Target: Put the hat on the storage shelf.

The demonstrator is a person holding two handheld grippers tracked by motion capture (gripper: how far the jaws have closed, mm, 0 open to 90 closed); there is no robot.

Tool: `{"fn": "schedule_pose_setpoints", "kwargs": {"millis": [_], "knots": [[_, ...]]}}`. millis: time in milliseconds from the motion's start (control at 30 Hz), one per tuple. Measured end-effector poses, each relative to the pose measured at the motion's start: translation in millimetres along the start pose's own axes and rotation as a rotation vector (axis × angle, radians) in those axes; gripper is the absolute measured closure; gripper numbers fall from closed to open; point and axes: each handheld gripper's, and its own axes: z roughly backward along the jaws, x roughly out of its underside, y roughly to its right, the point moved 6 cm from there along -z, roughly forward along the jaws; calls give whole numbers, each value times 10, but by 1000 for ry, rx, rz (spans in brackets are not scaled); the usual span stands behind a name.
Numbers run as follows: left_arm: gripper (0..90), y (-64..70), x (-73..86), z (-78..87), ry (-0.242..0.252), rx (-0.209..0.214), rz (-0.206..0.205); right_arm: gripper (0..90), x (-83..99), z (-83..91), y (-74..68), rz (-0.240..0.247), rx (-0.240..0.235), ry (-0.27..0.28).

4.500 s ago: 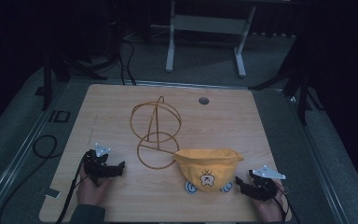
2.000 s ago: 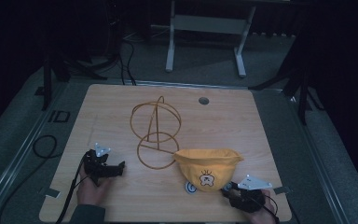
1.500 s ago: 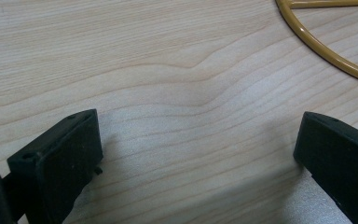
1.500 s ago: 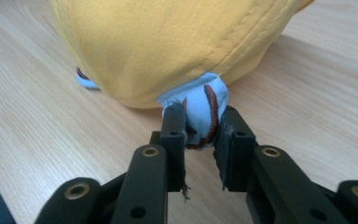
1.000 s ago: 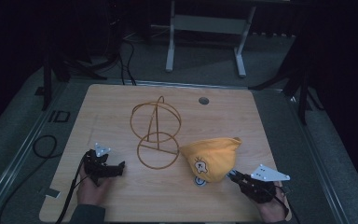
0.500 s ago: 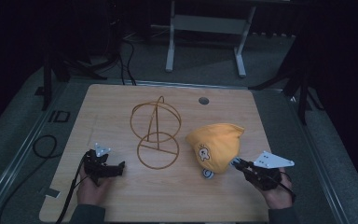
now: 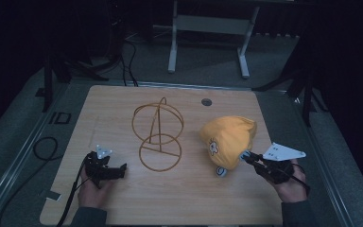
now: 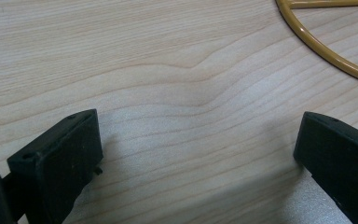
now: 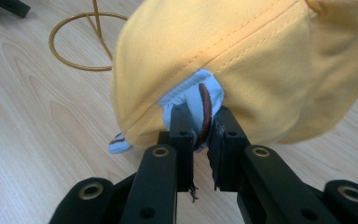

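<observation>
High view: at the table's near left the left gripper rests with jaws wide apart, a wire stand stands mid-table, and the right gripper pinches the yellow hat's blue trim at the right

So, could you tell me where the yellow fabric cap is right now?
In the high view the yellow fabric cap sits on the table's right side, right of the gold wire stand, its edge clamped in the right gripper.
</observation>
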Motion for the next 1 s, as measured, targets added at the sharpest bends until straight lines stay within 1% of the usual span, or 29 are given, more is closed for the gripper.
{"fn": "schedule_pose_setpoints", "kwargs": {"millis": [267,400,500,567,800,1000], "knots": [[8,0,-1,-1,0,0,0,808,-9,88,42,28,-10,-27],[8,0,-2,-2,0,0,0,808,-30,129,55,39,-6,-26],[8,0,-2,-2,0,0,0,808,-60,153,60,55,-15,-31],[8,0,-2,-2,0,0,0,808,-85,170,57,76,-22,-38],[8,0,-2,-2,0,0,0,808,-151,230,25,105,-45,-60],[8,0,-2,-2,0,0,0,808,-165,300,-50,128,-73,-75]]}}
